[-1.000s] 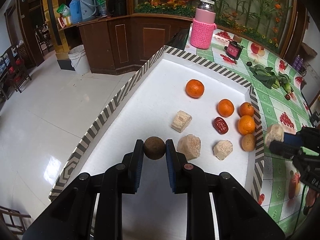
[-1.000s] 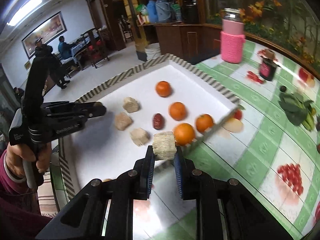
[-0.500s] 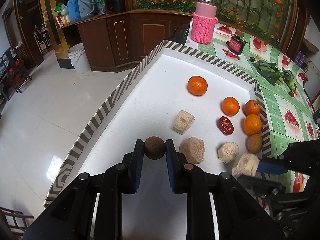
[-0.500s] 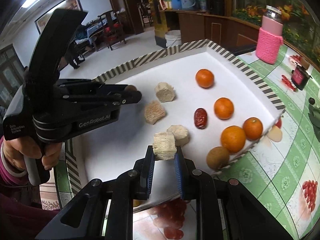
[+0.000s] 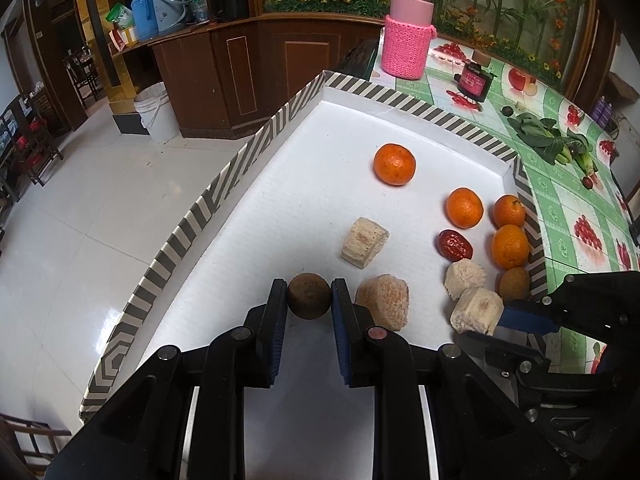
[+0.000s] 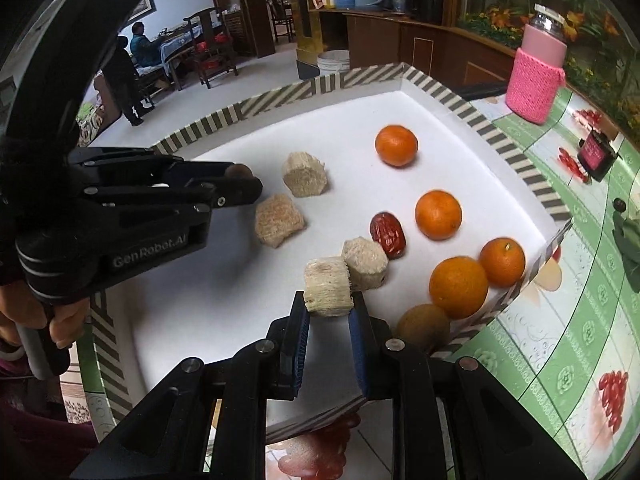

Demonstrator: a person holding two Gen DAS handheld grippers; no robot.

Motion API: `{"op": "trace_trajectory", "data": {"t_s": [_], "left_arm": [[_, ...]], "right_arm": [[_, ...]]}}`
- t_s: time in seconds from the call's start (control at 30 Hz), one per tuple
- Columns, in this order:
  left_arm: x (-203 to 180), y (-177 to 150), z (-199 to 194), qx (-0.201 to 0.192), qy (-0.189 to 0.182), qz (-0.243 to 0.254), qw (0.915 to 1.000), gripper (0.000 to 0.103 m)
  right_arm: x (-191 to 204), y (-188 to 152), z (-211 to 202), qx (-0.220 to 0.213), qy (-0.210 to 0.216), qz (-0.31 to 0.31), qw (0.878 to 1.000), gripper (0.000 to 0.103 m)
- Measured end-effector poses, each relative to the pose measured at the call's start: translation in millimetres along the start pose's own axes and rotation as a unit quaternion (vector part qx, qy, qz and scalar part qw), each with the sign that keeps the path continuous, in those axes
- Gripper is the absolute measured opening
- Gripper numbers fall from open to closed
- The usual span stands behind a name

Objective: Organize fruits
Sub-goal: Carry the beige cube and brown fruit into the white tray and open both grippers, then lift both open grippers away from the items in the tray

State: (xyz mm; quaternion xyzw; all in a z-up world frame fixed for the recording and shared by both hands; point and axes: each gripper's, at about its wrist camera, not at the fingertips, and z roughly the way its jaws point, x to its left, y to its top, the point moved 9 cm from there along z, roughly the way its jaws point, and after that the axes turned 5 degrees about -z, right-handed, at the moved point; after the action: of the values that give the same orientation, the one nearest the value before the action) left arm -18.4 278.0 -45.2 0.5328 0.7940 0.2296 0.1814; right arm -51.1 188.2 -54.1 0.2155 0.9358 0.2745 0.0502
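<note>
A white tray with a striped rim [image 5: 224, 184] [image 6: 280, 94] holds several oranges [image 5: 394, 163] [image 6: 396, 145], a red date [image 5: 455, 245] [image 6: 387, 234], a brown round fruit by the right rim [image 5: 514, 283] [image 6: 424, 326] and pale fibrous chunks [image 5: 363, 236] [image 6: 304, 173]. My left gripper [image 5: 309, 296] is shut on a small brown round fruit [image 5: 309, 296] above the tray's near left part. My right gripper [image 6: 329, 305] is shut on a pale chunk [image 6: 328, 291] [image 5: 477, 310], low over the tray and touching another chunk [image 6: 365, 263].
A pink-sleeved bottle [image 5: 408, 36] [image 6: 538, 76], a small dark jar [image 5: 474, 80] and leafy greens [image 5: 548, 138] stand on the green fruit-print tablecloth [image 6: 580, 320] beyond the tray. A hand [image 6: 60, 320] grips the left tool's handle. People sit at a far table [image 6: 140, 46].
My right gripper carried its pale chunk from outside the right rim into the tray and down beside another chunk. The left gripper stayed in place with its brown fruit.
</note>
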Motion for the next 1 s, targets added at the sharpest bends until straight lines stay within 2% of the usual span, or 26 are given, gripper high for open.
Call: {"op": "trace_trajectory", "data": {"t_s": [0.1, 0.17, 0.27, 0.33, 0.4, 0.57, 0.73, 0.83, 0.93, 1.0], "left_arm": [[1, 1, -1, -0.001, 0.003, -0.003, 1.0, 0.02], [1, 0, 0, 0.001, 0.009, -0.003, 1.0, 0.021], [2, -1, -1, 0.0, 0.008, -0.005, 1.0, 0.03], [3, 0, -4, -0.007, 0.01, -0.008, 0.9999, 0.055], [3, 1, -9, -0.016, 0.011, -0.011, 0.9998, 0.064], [3, -3, -13, -0.021, 0.014, -0.014, 0.9996, 0.066], [1, -7, -18, -0.029, 0.014, -0.021, 0.9992, 0.066], [-2, -6, -28, -0.052, 0.024, -0.018, 0.9982, 0.067], [-6, -5, -37, -0.075, 0.029, -0.018, 0.9966, 0.076], [-9, -5, -45, -0.093, 0.036, -0.017, 0.9949, 0.078]], "right_arm": [[0, 0, -3, -0.012, 0.013, 0.014, 1.0, 0.024], [-1, -1, -9, -0.016, 0.019, 0.023, 0.999, 0.033], [-2, 0, -18, -0.027, 0.015, 0.031, 0.999, 0.037], [-3, 0, -24, -0.036, 0.019, 0.04, 0.998, 0.04], [-5, 0, -31, -0.046, 0.019, 0.046, 0.998, 0.043], [-12, -2, -43, -0.062, 0.011, 0.064, 0.996, 0.05], [-29, -7, -55, -0.083, -0.005, 0.108, 0.991, 0.059], [-38, -9, -59, -0.092, -0.015, 0.129, 0.987, 0.061], [-42, -11, -64, -0.103, -0.027, 0.137, 0.985, 0.069], [-44, -11, -67, -0.111, -0.039, 0.138, 0.983, 0.072]]}}
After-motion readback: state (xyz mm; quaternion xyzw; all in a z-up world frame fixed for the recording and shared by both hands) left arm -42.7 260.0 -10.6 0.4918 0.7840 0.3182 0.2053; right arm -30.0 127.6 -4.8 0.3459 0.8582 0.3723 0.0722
